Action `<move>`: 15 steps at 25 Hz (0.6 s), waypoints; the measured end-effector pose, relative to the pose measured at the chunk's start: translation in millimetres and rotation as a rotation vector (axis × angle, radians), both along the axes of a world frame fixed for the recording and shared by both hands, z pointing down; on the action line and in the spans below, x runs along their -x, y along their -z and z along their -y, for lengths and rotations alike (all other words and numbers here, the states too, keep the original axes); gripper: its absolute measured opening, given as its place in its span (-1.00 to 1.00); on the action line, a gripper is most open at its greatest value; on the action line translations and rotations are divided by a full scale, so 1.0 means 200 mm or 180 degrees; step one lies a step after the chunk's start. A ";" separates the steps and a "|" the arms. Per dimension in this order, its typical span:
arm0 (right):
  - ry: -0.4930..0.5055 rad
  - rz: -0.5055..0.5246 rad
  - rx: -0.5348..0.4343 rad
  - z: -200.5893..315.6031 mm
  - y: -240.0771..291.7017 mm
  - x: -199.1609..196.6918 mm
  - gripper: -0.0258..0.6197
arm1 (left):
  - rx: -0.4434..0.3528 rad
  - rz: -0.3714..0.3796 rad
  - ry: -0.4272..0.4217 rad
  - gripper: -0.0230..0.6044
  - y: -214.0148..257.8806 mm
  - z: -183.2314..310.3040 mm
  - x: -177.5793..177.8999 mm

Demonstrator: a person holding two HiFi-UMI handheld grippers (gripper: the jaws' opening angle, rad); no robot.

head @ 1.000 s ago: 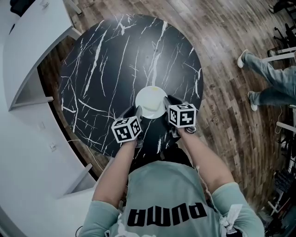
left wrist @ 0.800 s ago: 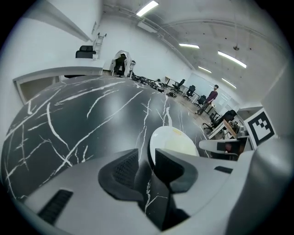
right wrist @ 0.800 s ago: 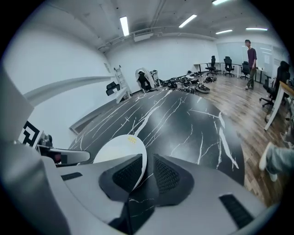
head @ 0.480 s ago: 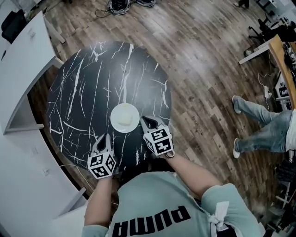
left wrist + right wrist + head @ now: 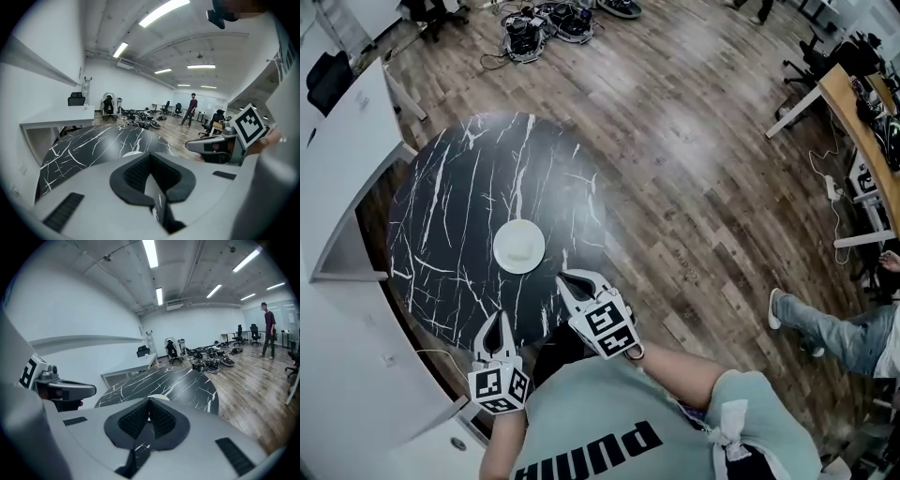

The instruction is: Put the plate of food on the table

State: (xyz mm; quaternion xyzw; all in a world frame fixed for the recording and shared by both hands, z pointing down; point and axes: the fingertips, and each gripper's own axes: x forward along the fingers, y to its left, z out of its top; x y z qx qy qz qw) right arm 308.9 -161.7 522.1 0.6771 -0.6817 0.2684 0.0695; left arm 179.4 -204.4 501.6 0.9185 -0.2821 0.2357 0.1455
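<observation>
A white plate [image 5: 518, 246] with a pale lump of food rests on the round black marble table [image 5: 441, 197], toward its near side. My left gripper [image 5: 495, 328] hangs over the table's near edge, shut and holding nothing. Over the near right rim, my right gripper [image 5: 573, 279] is also shut and holds nothing. Both are well clear of the plate. A sliver of the plate [image 5: 129, 154] shows past the left gripper [image 5: 149, 157]. Its top edge [image 5: 158, 397] peeks over the right gripper [image 5: 149, 401].
A white counter [image 5: 337, 141] curves round the table's left side. Wooden floor [image 5: 694, 187] spreads to the right. A person's legs [image 5: 825, 328] are at the right, a heap of gear [image 5: 544, 19] on the floor beyond, a desk [image 5: 862, 112] at upper right.
Both grippers let go of the plate's rim and drew back toward the person's body. The plate stays on the table. The head view has shifted back and right.
</observation>
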 end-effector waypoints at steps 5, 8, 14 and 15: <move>0.0084 0.0071 -0.0153 -0.09 0.15 0.08 -0.89 | -0.0051 -0.0246 -0.0014 -0.91 0.14 -0.15 -0.03; 0.0141 0.0058 -0.0349 -0.10 0.27 0.12 -0.89 | -0.0098 -0.0436 -0.0034 -0.91 0.25 -0.19 -0.07; 0.0173 -0.0164 -0.0612 -0.16 0.45 0.15 -0.89 | -0.0392 -0.0420 -0.0210 -0.91 0.39 -0.29 -0.10; 0.0150 -0.0185 -0.0634 -0.17 0.47 0.15 -0.89 | -0.0439 -0.0411 -0.0233 -0.91 0.40 -0.31 -0.09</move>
